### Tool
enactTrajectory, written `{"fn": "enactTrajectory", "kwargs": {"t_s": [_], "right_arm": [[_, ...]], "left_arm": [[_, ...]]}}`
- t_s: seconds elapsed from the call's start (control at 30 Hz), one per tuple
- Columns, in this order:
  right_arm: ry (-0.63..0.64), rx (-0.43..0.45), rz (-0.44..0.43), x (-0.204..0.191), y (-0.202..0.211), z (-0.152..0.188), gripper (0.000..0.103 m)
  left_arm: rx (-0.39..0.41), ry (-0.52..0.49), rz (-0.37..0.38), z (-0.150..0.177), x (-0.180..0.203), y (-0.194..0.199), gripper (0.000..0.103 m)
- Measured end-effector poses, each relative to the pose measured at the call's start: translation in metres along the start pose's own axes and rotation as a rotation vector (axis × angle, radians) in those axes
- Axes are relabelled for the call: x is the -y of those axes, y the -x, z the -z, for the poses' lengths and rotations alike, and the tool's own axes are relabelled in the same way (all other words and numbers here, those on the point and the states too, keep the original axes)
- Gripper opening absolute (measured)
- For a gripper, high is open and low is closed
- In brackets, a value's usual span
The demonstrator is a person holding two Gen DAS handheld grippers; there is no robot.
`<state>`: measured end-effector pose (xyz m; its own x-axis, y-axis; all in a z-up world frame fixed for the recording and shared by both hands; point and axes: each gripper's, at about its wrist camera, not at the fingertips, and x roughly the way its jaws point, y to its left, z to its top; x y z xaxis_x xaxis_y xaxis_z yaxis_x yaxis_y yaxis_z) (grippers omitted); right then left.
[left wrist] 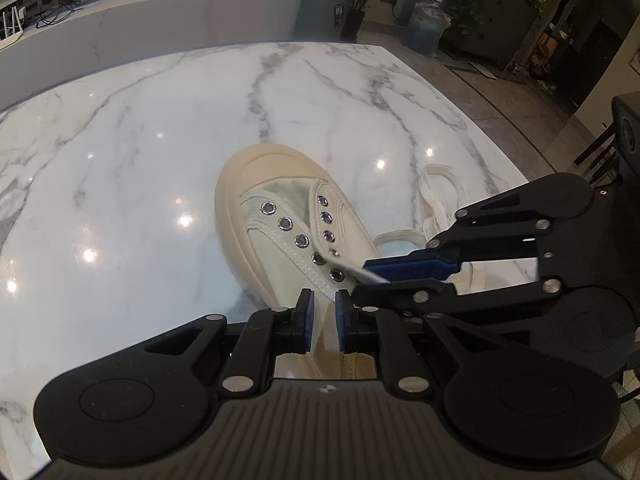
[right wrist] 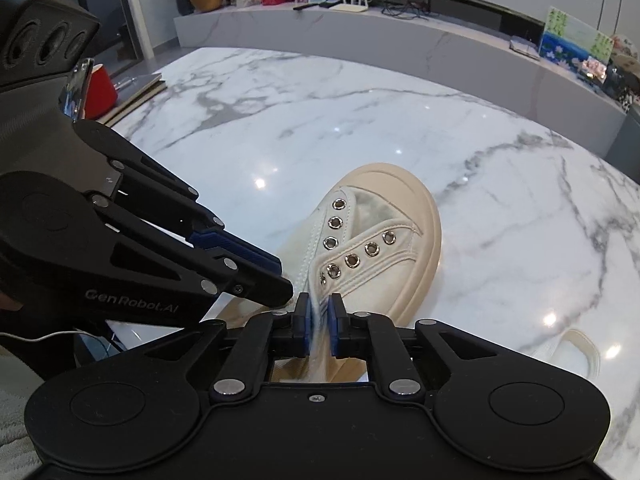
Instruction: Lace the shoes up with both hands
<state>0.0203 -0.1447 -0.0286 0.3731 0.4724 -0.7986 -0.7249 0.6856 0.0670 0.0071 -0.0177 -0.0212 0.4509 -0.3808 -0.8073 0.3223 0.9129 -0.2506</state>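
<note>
Lower centre of both views: I had the left gripper pinching the cream shoe's upper to steady it while the right gripper, jaws narrow, held the lace tip w/ eyelets nearby.

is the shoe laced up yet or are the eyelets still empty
Almost wholly unlaced. On the cream sneaker the metal eyelets show bare, no lace crossing between rows. The white shoelace lies loose on the marble table.

One shoe, one lace, two grippers
</note>
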Motion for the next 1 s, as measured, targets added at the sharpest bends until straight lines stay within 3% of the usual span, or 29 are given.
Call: {"fn": "enactTrajectory", "kwargs": {"t_s": [0.03, 0.07, 0.1, 0.2, 0.27, 0.33, 0.63, 0.83, 1.0], "right_arm": [[-0.003, 0.000, -0.013, 0.002, 0.003, 0.001, 0.022], [-0.008, -0.003, -0.026, 0.004, 0.006, 0.001, 0.037], [-0.018, -0.005, -0.052, 0.007, 0.010, 0.002, 0.041], [-0.031, 0.009, -0.076, 0.016, 0.027, 0.005, 0.041], [-0.037, 0.017, -0.062, 0.024, 0.038, 0.008, 0.041], [-0.043, 0.016, -0.051, 0.033, 0.044, 0.011, 0.041], [0.013, -0.119, 0.007, 0.053, 0.033, 0.039, 0.041], [0.021, -0.130, 0.037, 0.056, 0.031, 0.051, 0.036], [0.221, -0.137, 0.099, 0.050, 0.030, 0.048, 0.032]], "left_arm": [[-0.001, -0.003, 0.000, -0.001, 0.000, 0.000, 0.011], [-0.001, -0.004, 0.000, -0.001, 0.001, 0.000, 0.011], [-0.001, -0.004, 0.000, -0.001, 0.001, 0.001, 0.011], [0.003, 0.000, 0.001, -0.001, 0.000, 0.003, 0.014], [0.009, -0.003, -0.013, -0.002, -0.001, 0.005, 0.025], [0.016, -0.008, -0.031, -0.003, -0.001, 0.008, 0.028], [0.033, 0.002, -0.036, -0.006, -0.006, 0.017, 0.032], [0.031, -0.002, -0.032, -0.011, -0.008, 0.014, 0.033], [0.032, -0.006, -0.036, -0.011, -0.007, 0.014, 0.033]]}}
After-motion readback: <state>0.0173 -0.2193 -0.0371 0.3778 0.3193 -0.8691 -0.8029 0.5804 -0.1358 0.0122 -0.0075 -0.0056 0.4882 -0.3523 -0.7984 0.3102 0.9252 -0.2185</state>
